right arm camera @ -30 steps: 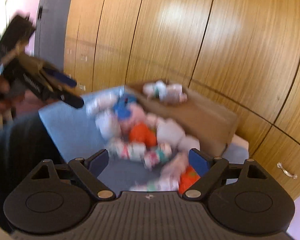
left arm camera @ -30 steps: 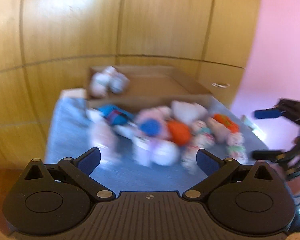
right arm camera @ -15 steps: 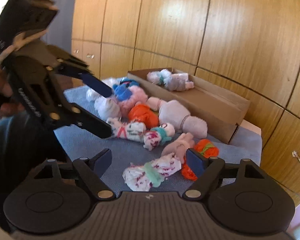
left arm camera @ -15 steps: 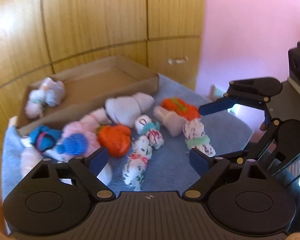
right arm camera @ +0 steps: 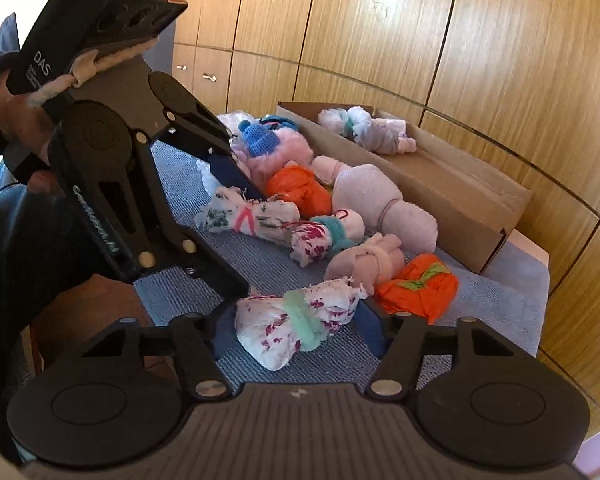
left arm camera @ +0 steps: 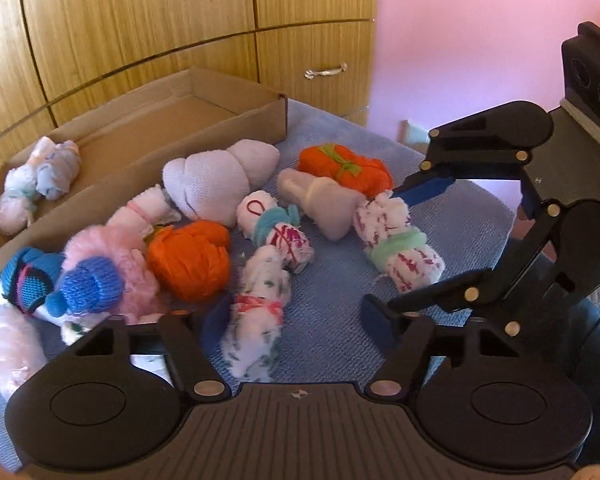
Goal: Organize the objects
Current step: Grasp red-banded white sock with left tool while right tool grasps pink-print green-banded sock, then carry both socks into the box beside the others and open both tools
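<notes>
Wooden cupboard doors [left arm camera: 140, 20] and a pink wall back a desk spread with blue cloth [left arm camera: 332, 312], where the sorting has barely started. At the left gripper [left arm camera: 296, 328] the jaws are closing around a white bundle with green print and a pink tie [left arm camera: 258, 320]; it lies between them, one pad just beside it, but a firm pinch is not visible. At the right gripper [right arm camera: 296, 332] the jaws are also closing, with a white bundle with magenta print and a green band [right arm camera: 296, 326] between them, on the cloth; whether the pads press it yet cannot be told.

Outward from these, most rolled bundles lie loose on the cloth: two orange ones [left arm camera: 190, 258] [left arm camera: 344, 168], a large pale pink one [left arm camera: 220, 178], a beige one [left arm camera: 320, 202], a teal-banded one [left arm camera: 274, 232], a fluffy pink one [left arm camera: 112, 264] and blue knitted pieces [left arm camera: 90, 286].

Beyond them, the cardboard box [left arm camera: 228, 120] holds only a pale cluster of bundles [left arm camera: 40, 176] at one end. By my judgement roughly a tenth is done, with about ten bundles left to move.
</notes>
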### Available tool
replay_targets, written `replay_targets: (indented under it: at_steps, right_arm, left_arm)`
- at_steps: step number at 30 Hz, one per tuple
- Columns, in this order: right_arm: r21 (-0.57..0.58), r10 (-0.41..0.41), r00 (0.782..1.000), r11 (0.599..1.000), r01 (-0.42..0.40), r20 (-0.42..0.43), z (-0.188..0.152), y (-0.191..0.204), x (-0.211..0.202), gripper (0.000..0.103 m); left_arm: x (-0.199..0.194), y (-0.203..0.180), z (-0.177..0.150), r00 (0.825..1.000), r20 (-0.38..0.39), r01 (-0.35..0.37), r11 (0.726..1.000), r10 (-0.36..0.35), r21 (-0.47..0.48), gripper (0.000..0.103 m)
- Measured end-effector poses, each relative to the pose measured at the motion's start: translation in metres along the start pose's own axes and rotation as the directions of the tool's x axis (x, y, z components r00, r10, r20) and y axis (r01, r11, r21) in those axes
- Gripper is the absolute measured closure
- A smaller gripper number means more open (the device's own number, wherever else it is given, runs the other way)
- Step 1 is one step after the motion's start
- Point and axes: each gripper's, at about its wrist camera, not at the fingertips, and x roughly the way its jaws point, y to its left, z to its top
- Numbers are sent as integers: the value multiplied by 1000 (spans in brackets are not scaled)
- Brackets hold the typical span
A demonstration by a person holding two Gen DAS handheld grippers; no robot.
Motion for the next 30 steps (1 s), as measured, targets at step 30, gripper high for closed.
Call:
replay_targets:
  at_steps: [30]
  right_arm:
    - [160,-59,983,987,31,174,89,-67,-43,48]
  left_arm:
    - [-80,119,67,975,137,-152,973,176,-172,70]
